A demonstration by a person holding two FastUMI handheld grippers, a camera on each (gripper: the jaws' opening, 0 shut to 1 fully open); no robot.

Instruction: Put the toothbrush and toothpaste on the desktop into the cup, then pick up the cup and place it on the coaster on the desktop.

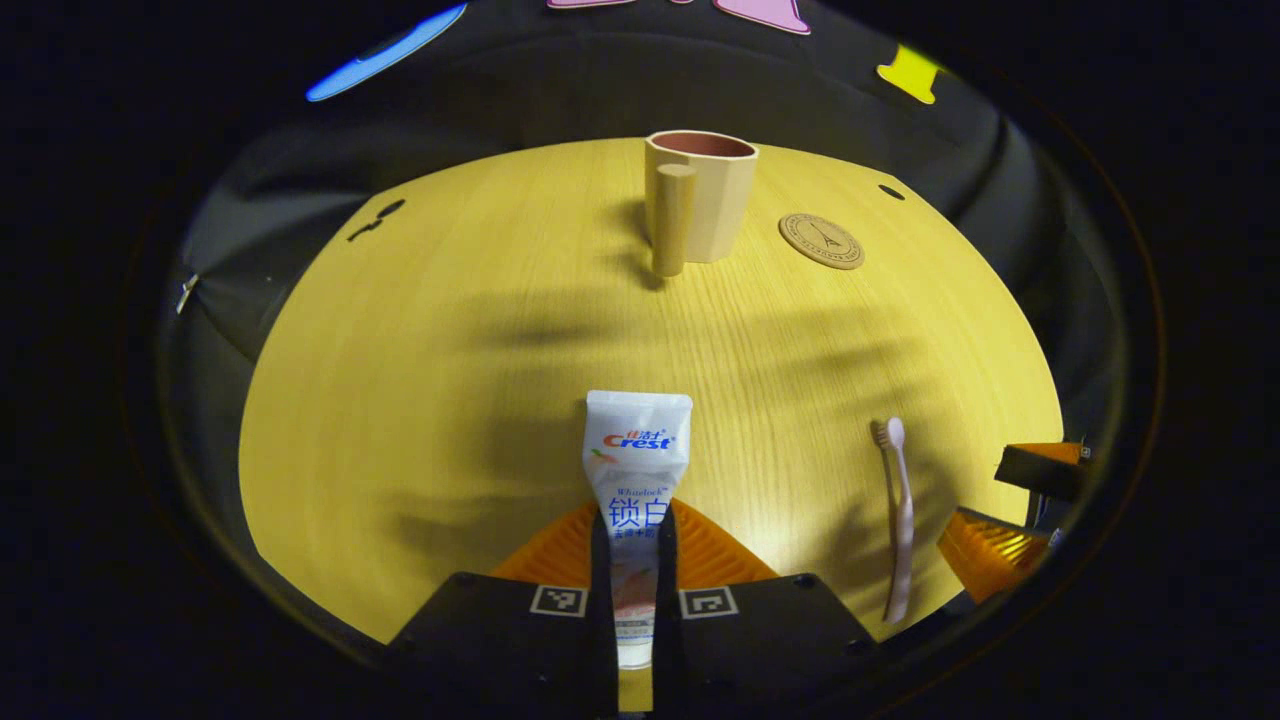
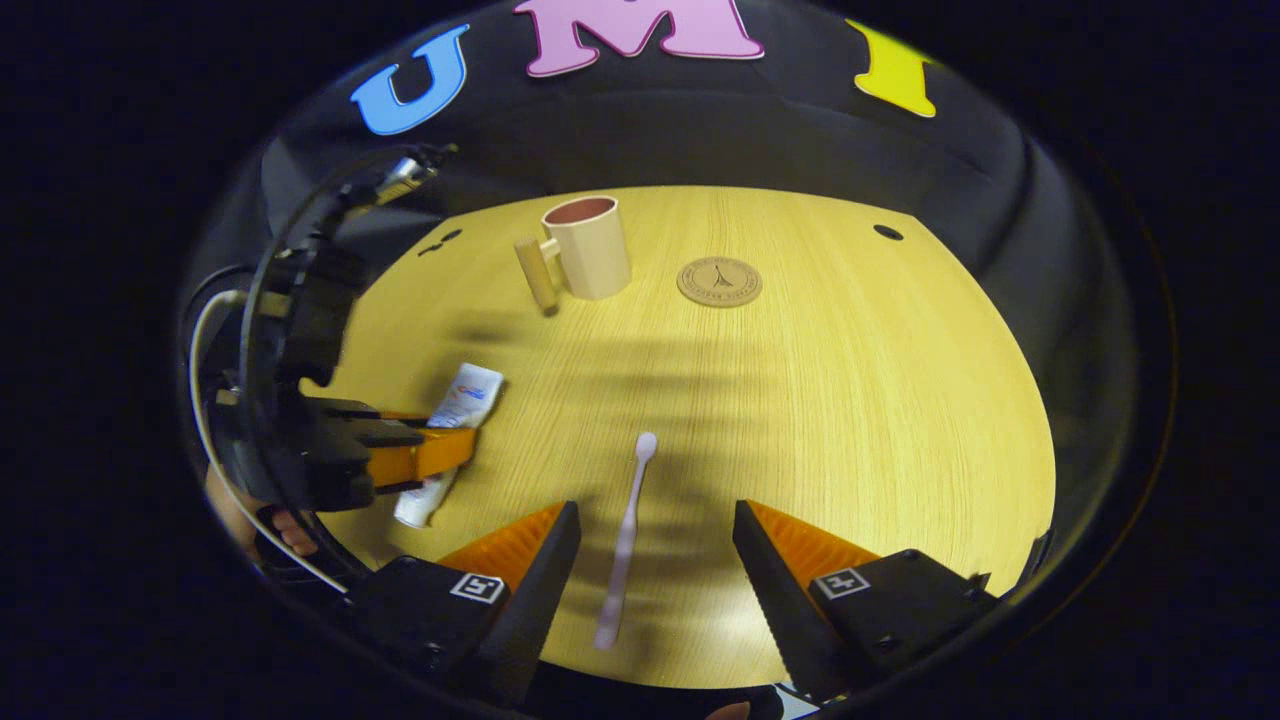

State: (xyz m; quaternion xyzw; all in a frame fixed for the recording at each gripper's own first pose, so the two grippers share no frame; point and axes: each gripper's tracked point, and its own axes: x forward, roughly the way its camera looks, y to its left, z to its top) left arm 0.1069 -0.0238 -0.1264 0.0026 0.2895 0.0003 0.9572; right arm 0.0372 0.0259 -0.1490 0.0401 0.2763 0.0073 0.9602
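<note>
cup (image 1: pixel 700 195): upright on the bench (image 1: pixel 420 400), looks empty
left tongs (image 1: pixel 634 560): clamped on toothpaste (image 1: pixel 636 470)
right tongs (image 2: pixel 650 545): wide, straddling toothbrush (image 2: pixel 626 540)

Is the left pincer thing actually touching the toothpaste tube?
Touching. In the left gripper view the left gripper has both fingers pressed against the toothpaste, no gap either side; the right gripper view shows it clamped too.

A wide stretch of bare bench (image 2: pixel 800 420) lies open between the near edge and the cup (image 2: pixel 590 258) at the far side. The cup's handle (image 2: pixel 535 272) juts left. The coaster (image 2: pixel 719 281) lies flat just right of the cup, apart from it. Nearer, the toothpaste (image 2: pixel 460 405) and toothbrush (image 2: pixel 625 540) lie well apart, with open bench between.
</note>
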